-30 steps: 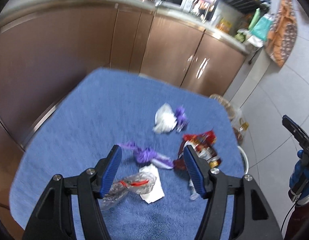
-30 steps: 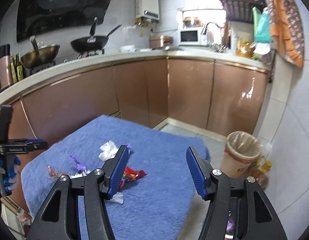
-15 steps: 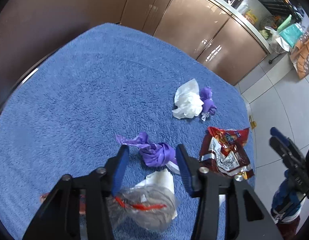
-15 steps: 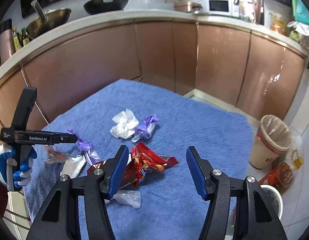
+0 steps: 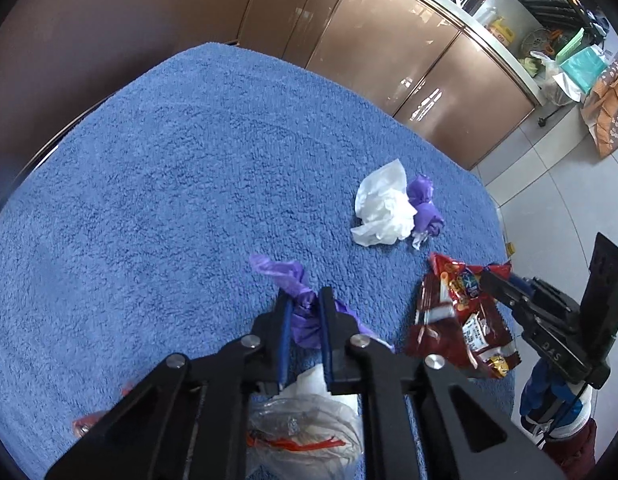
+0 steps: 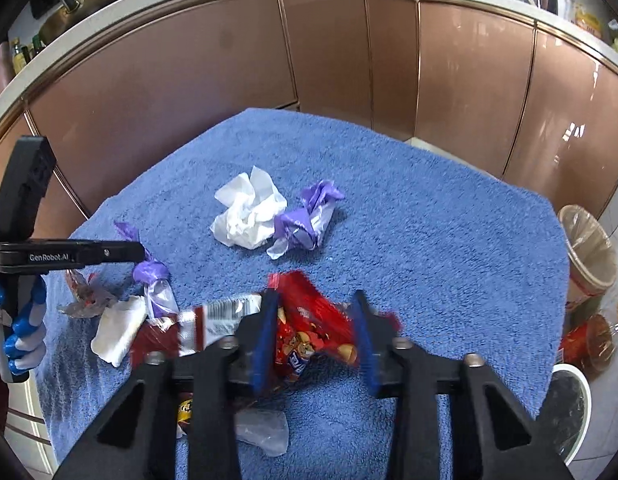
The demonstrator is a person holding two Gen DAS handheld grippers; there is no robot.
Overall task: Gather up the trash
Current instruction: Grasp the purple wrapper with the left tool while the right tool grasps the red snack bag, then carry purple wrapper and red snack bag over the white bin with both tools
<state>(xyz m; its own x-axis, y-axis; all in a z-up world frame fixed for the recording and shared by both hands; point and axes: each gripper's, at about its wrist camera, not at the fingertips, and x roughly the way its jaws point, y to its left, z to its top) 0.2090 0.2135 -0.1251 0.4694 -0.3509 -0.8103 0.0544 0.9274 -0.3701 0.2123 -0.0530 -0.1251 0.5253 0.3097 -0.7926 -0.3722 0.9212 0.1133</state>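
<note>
Left gripper (image 5: 305, 312) jaws just closed, pinching purple wrapper (image 5: 299, 300); right gripper (image 6: 315, 334) jaws closing round red snack bag (image 6: 305, 332), contact unclear; both pickups starting.

Both wrist views look steeply down, close over the same blue towel (image 5: 157, 184).

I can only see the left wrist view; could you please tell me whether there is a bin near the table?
Observer: Yes, a lined bin stands on the floor beyond the blue towel's right edge.
Operator: Is the right gripper on the snack bag?
Observer: The right gripper has just been closing; its pads press the red snack bag between them.
Operator: Anything else there?
Observer: A clear plastic scrap lies beneath that gripper.
</note>
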